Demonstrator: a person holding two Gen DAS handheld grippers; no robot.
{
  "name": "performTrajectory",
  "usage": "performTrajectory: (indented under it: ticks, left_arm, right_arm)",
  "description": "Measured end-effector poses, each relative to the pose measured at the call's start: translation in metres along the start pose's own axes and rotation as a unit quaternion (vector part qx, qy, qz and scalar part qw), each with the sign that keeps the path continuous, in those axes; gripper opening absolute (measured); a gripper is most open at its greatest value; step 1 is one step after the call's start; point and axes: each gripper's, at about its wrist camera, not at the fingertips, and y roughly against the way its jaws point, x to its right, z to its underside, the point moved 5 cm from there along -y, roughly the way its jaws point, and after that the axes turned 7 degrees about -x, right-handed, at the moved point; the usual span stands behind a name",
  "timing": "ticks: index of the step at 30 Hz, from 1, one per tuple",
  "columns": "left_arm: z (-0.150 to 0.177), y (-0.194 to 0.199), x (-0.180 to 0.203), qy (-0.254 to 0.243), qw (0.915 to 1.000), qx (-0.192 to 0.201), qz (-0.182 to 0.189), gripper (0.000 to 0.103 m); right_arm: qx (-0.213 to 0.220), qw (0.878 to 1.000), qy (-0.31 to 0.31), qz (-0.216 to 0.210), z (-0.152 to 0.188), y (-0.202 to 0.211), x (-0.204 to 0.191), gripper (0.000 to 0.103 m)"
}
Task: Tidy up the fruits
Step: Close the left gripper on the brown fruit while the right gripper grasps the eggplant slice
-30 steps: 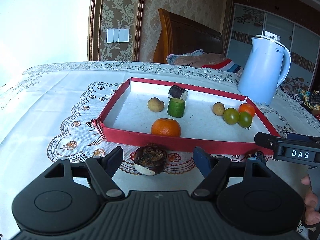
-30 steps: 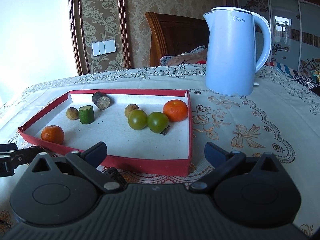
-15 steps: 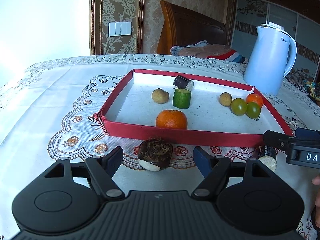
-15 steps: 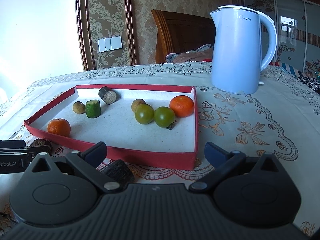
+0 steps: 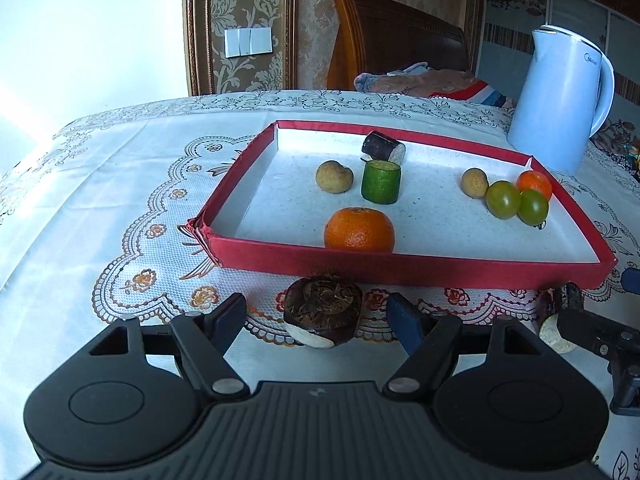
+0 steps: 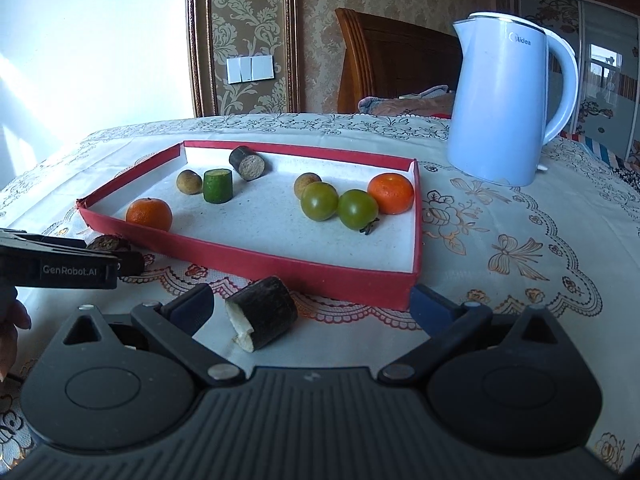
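Below, left tongs spread around rough brown chestnut, right tongs spread around dark cane cylinder.

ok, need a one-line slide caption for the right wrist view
Open right tongs bracket a dark sugarcane piece lying outside the red tray of fruit.

We've got a red tray with a white speckled floor, two orange mandarins, two green tomatoes, a pale blue kettle, and a white tablecloth with brown lace-style flowers.
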Motion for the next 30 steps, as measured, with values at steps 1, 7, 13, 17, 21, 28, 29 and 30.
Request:
performTrajectory:
  ticks: [1,7,13,17,21,28,29,30]
  left_arm:
    - [0.0,0.0,0.0,-0.001,1.0,0.0,-0.001,0.077]
    - [0.002,-0.001,0.002,-0.01,0.9999,0.0,-0.009,0.077]
    - [0.002,-0.002,0.003,-0.013,0.9998,0.0,-0.013,0.079]
    - [0.002,-0.003,0.003,-0.012,0.9998,-0.001,-0.016,0.082]
    - [0.002,-0.003,0.003,-0.013,0.9998,-0.001,-0.017,0.082]
    - [0.002,-0.002,0.004,-0.013,0.9998,0.001,-0.011,0.082]
    - [0.002,-0.002,0.004,-0.014,0.9998,0.002,-0.012,0.082]
    - [0.002,-0.003,0.005,-0.015,0.9998,0.002,-0.013,0.082]
  right_arm:
    - [-0.001,1.0,0.006,0.001,0.0,-0.001,-0.002,0.103]
    - [-0.013,0.999,0.029,0.001,-0.001,-0.006,-0.011,0.102]
    - [-0.035,0.999,0.025,-0.01,-0.002,-0.015,-0.011,0.095]
    - [-0.046,0.999,0.022,-0.014,-0.002,-0.019,-0.01,0.085]
    - [-0.05,0.998,0.024,-0.017,-0.001,-0.021,-0.011,0.079]
    - [-0.053,0.998,0.024,-0.019,-0.001,-0.023,-0.012,0.07]
    - [-0.053,0.998,0.025,-0.019,-0.001,-0.023,-0.013,0.069]
    - [-0.053,0.998,0.027,-0.019,-0.001,-0.023,-0.013,0.069]
